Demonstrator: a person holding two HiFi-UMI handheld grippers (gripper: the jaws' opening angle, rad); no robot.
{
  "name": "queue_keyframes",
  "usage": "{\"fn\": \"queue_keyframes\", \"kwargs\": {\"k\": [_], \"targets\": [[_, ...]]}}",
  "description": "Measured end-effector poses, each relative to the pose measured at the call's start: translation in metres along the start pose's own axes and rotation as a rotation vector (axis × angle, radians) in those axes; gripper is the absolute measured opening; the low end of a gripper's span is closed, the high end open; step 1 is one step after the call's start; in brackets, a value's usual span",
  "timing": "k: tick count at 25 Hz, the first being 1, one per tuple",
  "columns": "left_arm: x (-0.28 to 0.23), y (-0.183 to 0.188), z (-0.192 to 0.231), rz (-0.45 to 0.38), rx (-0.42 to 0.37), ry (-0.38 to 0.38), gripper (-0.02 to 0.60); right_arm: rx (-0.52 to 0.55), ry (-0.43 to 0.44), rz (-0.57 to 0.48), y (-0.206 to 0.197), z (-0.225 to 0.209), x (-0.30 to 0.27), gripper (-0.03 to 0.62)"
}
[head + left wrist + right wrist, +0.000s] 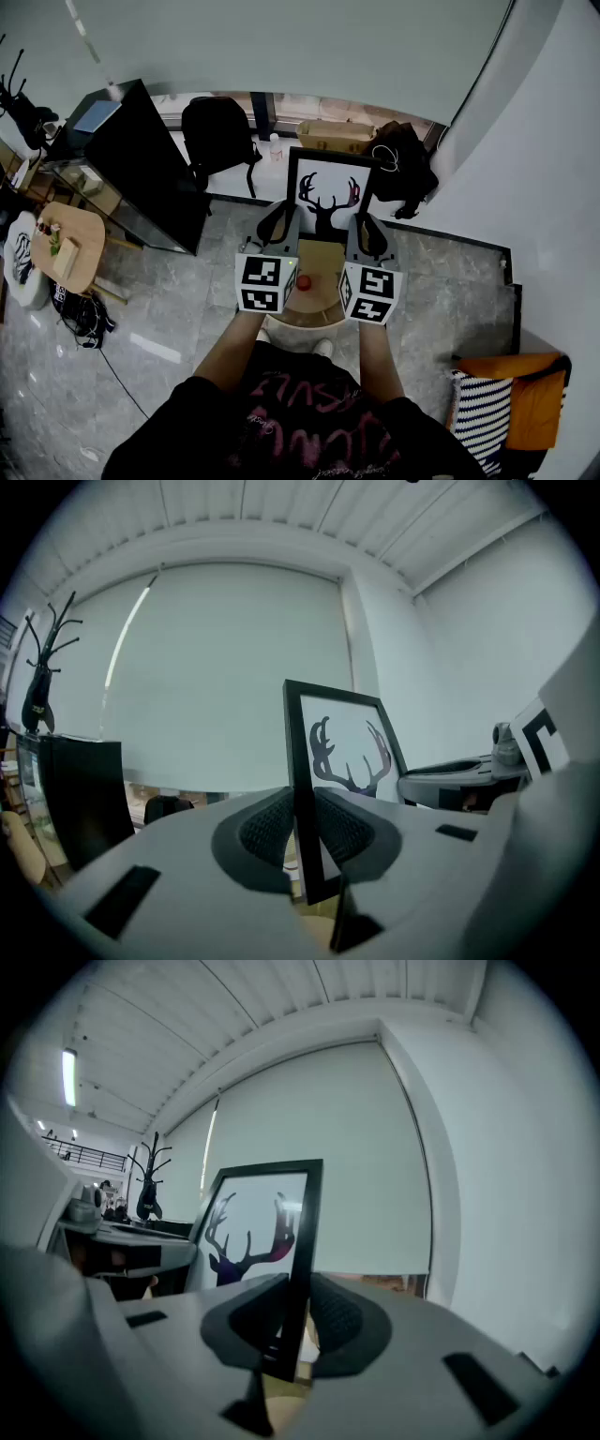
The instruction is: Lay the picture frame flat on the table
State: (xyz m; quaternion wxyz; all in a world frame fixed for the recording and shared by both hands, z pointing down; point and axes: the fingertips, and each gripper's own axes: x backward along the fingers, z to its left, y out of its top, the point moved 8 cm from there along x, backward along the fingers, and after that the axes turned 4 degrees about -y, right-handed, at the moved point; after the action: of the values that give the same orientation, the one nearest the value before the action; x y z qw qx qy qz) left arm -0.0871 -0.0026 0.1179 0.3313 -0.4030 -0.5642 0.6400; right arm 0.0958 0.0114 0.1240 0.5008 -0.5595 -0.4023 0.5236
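Held upright: the left gripper [277,223] and right gripper [367,232] pinch the black-framed antler picture [328,192]; next, probably tilt it flat onto the round wooden table [322,258].

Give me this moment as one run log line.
left hand-held gripper: shut on frame | right hand-held gripper: shut on frame | frame: upright over table, not yet flat
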Motion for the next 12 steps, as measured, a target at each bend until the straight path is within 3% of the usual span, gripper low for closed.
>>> {"fn": "queue_keyframes", "kwargs": {"k": [12], "targets": [[0.0082,-0.0014,0.0036,-0.004,-0.011,-0.003,0.072,0.0,-0.008,0.0,-0.0008,0.0083,0.0046,0.081]]}}
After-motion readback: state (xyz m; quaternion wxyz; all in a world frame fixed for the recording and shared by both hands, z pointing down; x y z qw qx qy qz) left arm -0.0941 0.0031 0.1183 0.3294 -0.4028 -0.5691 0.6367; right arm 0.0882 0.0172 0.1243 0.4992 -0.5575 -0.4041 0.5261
